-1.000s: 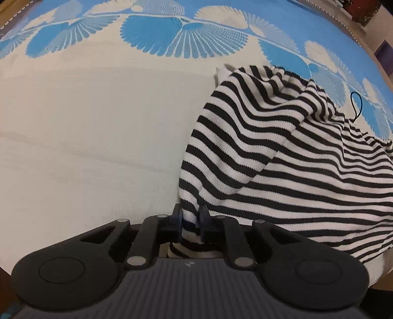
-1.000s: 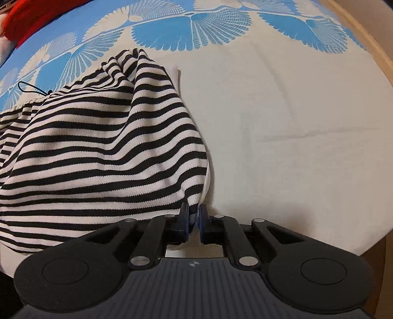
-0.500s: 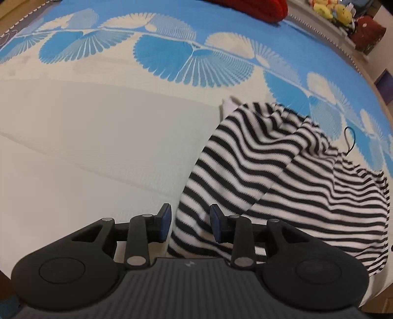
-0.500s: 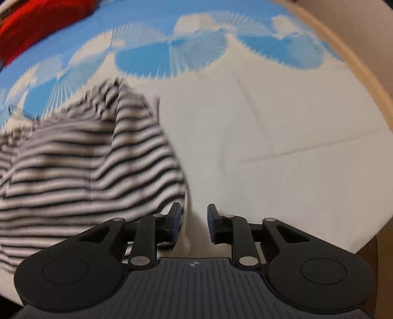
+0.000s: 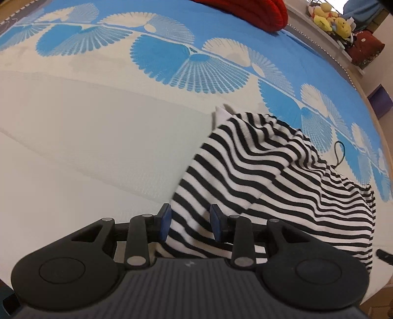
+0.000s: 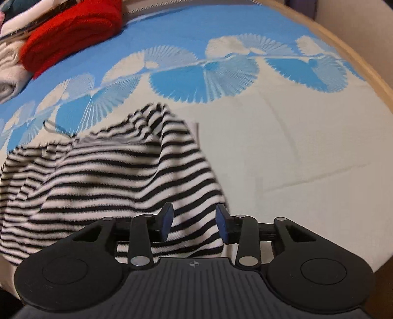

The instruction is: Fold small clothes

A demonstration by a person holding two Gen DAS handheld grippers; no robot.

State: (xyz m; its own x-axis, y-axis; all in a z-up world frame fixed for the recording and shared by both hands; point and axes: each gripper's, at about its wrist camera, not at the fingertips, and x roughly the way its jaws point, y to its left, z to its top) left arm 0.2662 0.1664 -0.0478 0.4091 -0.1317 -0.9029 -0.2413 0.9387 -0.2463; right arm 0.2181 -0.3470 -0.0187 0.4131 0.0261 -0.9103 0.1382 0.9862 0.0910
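A black-and-white striped garment (image 5: 270, 176) lies rumpled on the bed, also in the right wrist view (image 6: 118, 176). A thin black cord loop (image 5: 340, 153) sticks out at its far side. My left gripper (image 5: 190, 222) is open, its jaws astride the garment's near left corner without holding it. My right gripper (image 6: 194, 220) is open above the garment's near right corner.
The bedspread (image 5: 98, 147) is white with a blue fan pattern (image 5: 196, 66) farther back. A folded red garment (image 6: 73, 32) and pale folded clothes (image 6: 9, 73) lie at the far side. Soft toys (image 5: 331, 19) sit on a shelf. The bed's wooden edge (image 6: 356, 56) curves on the right.
Both grippers were shut on the garment's near corners one second ago. Both have opened and let go, and have lifted and pulled back a little. The garment has settled on the bed.
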